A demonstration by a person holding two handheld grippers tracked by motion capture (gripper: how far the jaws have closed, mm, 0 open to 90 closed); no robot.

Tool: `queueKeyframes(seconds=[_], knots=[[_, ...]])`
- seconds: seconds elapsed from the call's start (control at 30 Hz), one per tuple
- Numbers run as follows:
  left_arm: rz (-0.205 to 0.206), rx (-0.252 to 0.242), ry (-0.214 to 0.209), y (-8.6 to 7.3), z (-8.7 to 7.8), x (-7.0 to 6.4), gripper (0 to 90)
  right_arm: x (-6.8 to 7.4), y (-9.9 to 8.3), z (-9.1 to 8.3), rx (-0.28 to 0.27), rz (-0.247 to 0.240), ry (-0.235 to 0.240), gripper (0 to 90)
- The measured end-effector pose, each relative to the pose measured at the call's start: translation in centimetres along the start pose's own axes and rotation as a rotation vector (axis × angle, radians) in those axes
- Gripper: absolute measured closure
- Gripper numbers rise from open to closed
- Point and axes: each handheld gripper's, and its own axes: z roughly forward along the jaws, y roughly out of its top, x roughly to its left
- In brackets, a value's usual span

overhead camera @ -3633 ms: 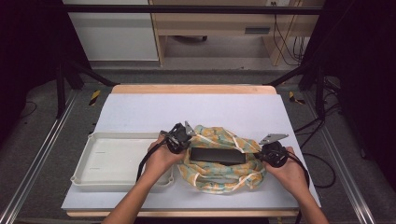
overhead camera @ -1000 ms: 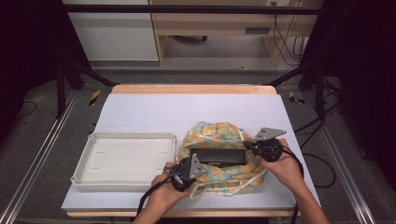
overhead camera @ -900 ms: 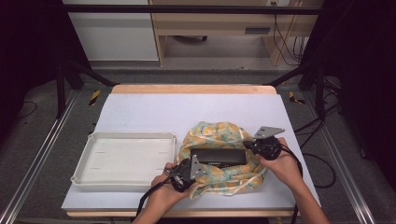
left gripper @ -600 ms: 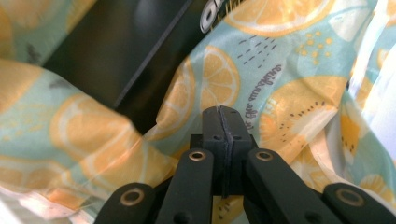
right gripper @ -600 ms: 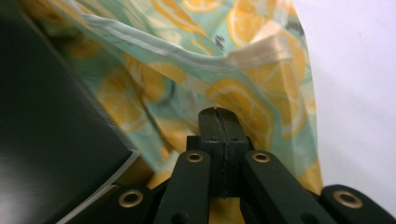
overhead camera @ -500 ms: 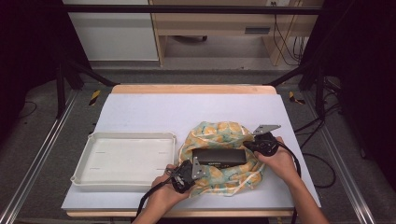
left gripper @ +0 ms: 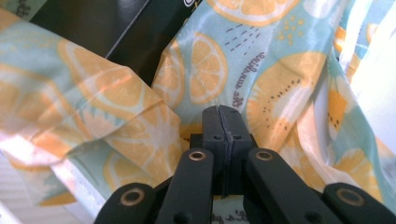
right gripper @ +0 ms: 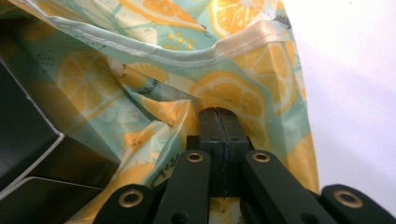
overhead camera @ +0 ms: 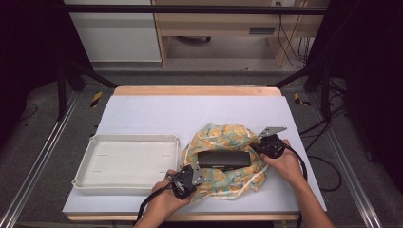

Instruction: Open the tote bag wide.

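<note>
A cloth printed with orange slices (overhead camera: 222, 134) lies bunched on the table's right half, and a flat black box (overhead camera: 223, 159) rests on its middle. At the cloth's near left corner, my left gripper (overhead camera: 195, 176) has its jaws pressed together on the fabric (left gripper: 261, 88), with the box's dark edge (left gripper: 116, 28) farther off. My right gripper (overhead camera: 259, 147) is at the cloth's right edge, jaws together on a fold (right gripper: 224, 100) just below the hemmed border (right gripper: 187, 53). The box's corner (right gripper: 32, 154) is to the left there.
An empty white tray (overhead camera: 133, 138) sits on the left of the pale table mat (overhead camera: 190, 111), close to the cloth and my left hand. Bare mat stretches behind the cloth and along the right edge. Cables trail from both grippers.
Since a second ago my left gripper has slid a little left and nearer along the cloth's front corner. The right one has edged slightly away, and the cloth's rim stands higher around the box.
</note>
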Motion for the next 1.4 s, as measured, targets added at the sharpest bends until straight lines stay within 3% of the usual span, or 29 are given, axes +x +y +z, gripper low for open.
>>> queueKeyframes(seconds=[0.1,0.47,0.7,0.87,1.03,1.17,1.27,1.4], knots=[[0.0,-0.006,0.0,-0.1,0.0,0.0,90.0,0.1,-0.4,0.0,-0.024,-0.032,-0.012,90.0],[0.005,-0.007,0.006,-0.1,-0.2,-0.1,90.0,0.6,-0.4,-0.5,-0.047,-0.029,-0.034,90.0],[-0.012,-0.078,0.011,0.5,-2.6,0.4,90.0,2.2,0.6,-4.7,-0.155,-0.066,-0.107,90.0],[-0.033,-0.135,0.015,1.4,-4.2,1.0,90.0,3.4,0.6,-7.4,-0.23,-0.054,-0.093,90.0],[-0.037,-0.15,0.056,2.8,-4.8,2.7,90.0,5.4,-0.2,-9.0,-0.223,-0.089,-0.071,90.0],[-0.022,-0.144,0.09,4.5,-4.7,4.4,90.0,6.5,-1.4,-9.0,-0.213,-0.075,-0.058,90.0],[-0.015,-0.13,0.103,5.6,-3.8,5.5,90.0,6.8,-2.1,-8.7,-0.198,-0.055,-0.04,90.0],[-0.01,-0.085,0.11,6.1,-2.4,6.4,90.0,7.2,-2.4,-8.4,-0.18,-0.075,-0.03,90.0]])
